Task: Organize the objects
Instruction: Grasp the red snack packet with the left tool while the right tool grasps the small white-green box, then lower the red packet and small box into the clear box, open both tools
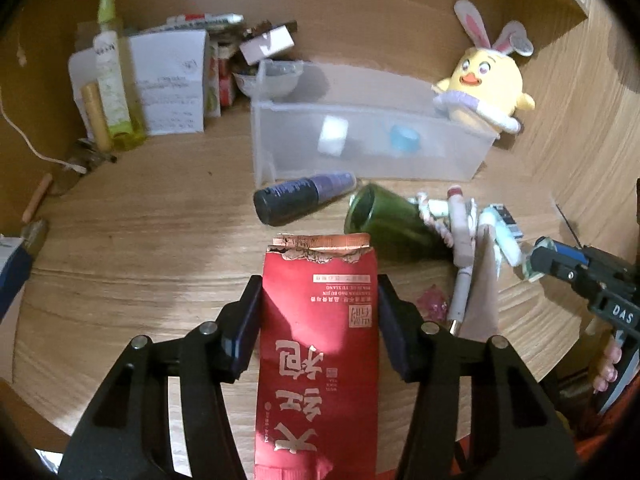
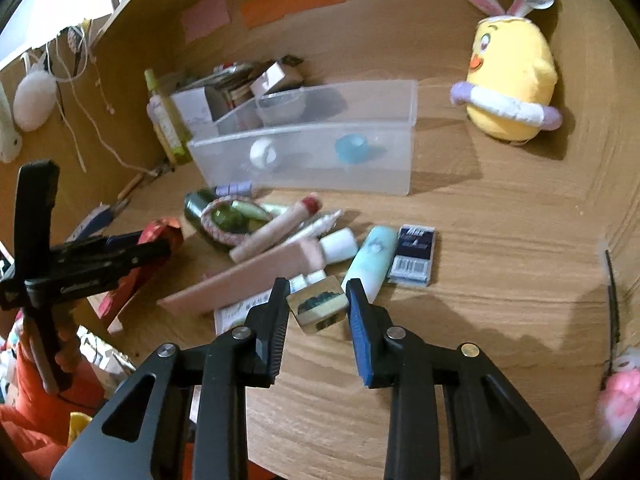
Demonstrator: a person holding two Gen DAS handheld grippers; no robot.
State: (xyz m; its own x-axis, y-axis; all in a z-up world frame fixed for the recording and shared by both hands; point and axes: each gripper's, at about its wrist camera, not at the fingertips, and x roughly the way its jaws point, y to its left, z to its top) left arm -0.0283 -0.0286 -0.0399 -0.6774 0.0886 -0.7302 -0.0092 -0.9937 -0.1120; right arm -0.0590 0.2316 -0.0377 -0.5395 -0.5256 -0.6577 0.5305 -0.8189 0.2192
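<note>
My left gripper (image 1: 319,292) is shut on a red tea packet (image 1: 318,344) with a torn top, held above the wooden desk. My right gripper (image 2: 318,300) has its jaws around a small mirrored cube (image 2: 318,306) that rests on the desk; small gaps show beside the cube. A clear plastic bin (image 2: 320,148) stands behind, holding a white roll (image 2: 263,153) and a blue ring (image 2: 352,148). A pile of small items lies in front of it: a green bottle (image 1: 384,220), a dark spray bottle (image 1: 300,200), a pink box (image 2: 248,276), a mint tube (image 2: 370,262).
A yellow chick plush (image 2: 508,84) sits at the back right. Bottles, papers and boxes (image 1: 160,84) crowd the back left corner. A blue-and-white packet (image 2: 412,256) lies right of the pile. Wooden walls enclose the desk. A pink fluffy thing (image 2: 618,400) lies at the right edge.
</note>
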